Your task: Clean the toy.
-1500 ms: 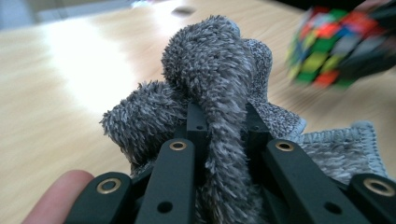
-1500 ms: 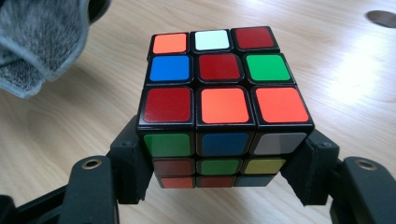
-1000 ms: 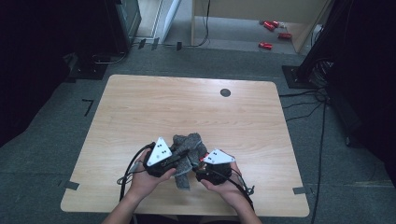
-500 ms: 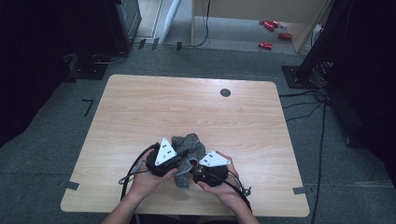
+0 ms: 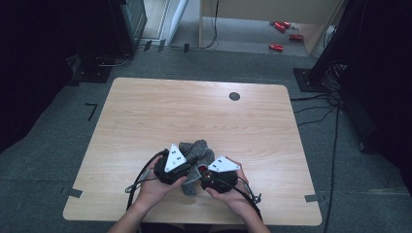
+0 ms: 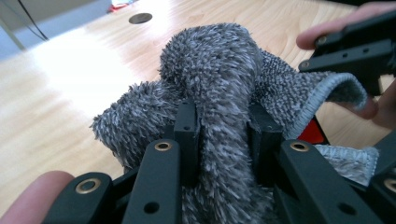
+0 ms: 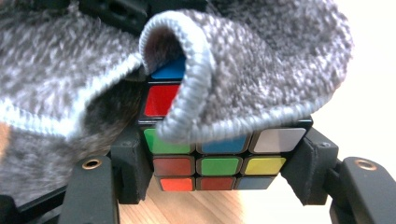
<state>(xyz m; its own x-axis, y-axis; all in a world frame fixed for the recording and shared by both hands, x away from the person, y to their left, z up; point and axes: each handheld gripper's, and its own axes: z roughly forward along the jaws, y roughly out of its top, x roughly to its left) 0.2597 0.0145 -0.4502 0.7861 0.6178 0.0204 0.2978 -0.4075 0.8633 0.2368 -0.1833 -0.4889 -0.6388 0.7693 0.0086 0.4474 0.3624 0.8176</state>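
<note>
two grippers are working one bundle at the near edge of the table [image 5: 145, 111], both hands close together. the right gripper [image 7: 219, 154] has its jaws clamped on opposite sides of a scrambled puzzle cube [image 7: 224, 163], pads tight on the cube's flanks, cube held just above the wood. a fuzzy grey cloth [image 6: 210, 70] is draped over the top and back of the cube; its stitched hem curls down over the front face, so only the lower rows and a bit of the red and blue stickers show.

the left gripper [image 6: 223, 135] has a thick fold of the cloth between its narrow-set jaws. those jaws have just been easing open a little, yet the fold looks pinched between the pads. in the high view the left gripper [image 5: 180, 169] and right gripper [image 5: 210, 174] sit either side of the cloth [image 5: 194, 150].

step in hand, as i read it: wrapping or wiping the cube with the cloth, cube fixed by the right, cloth worked by the left.

next move likely needs the left to regrip the fold or pull it further across the front face, while the right keeps the cube steady. risk: slack grip lets the fold slide off.
</note>
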